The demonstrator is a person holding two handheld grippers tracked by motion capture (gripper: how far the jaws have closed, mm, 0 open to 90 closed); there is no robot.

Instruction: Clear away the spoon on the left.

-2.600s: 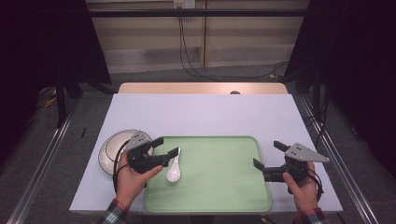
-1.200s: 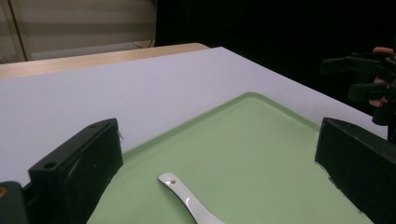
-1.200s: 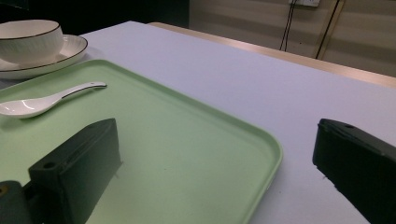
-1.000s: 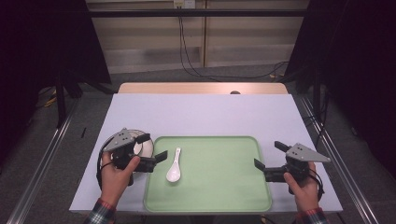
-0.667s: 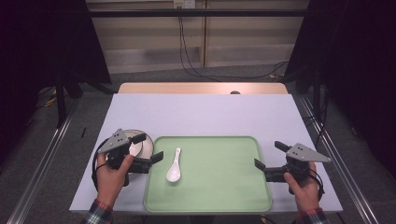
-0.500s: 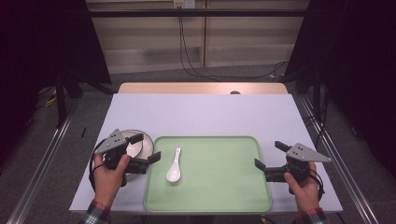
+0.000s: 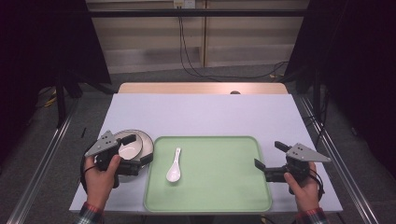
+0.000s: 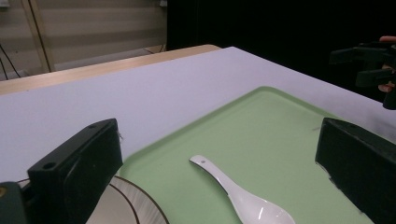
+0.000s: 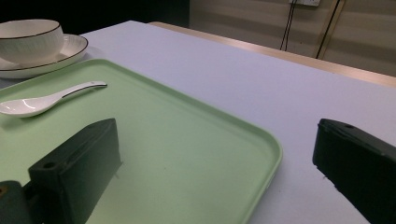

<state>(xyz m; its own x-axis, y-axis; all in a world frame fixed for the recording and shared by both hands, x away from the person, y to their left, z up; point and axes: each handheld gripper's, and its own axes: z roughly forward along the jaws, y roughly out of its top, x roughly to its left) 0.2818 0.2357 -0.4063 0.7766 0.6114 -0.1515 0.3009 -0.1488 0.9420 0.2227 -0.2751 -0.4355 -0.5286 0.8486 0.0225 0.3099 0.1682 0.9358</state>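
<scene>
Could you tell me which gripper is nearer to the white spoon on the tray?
Left. The left gripper is just beside the spoon, at the tray's left edge; the right gripper is across the tray.

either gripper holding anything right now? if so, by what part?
Nothing is held. The left gripper is open by the plate; the right gripper is open at the tray's right edge. The spoon lies free on the tray.
</scene>
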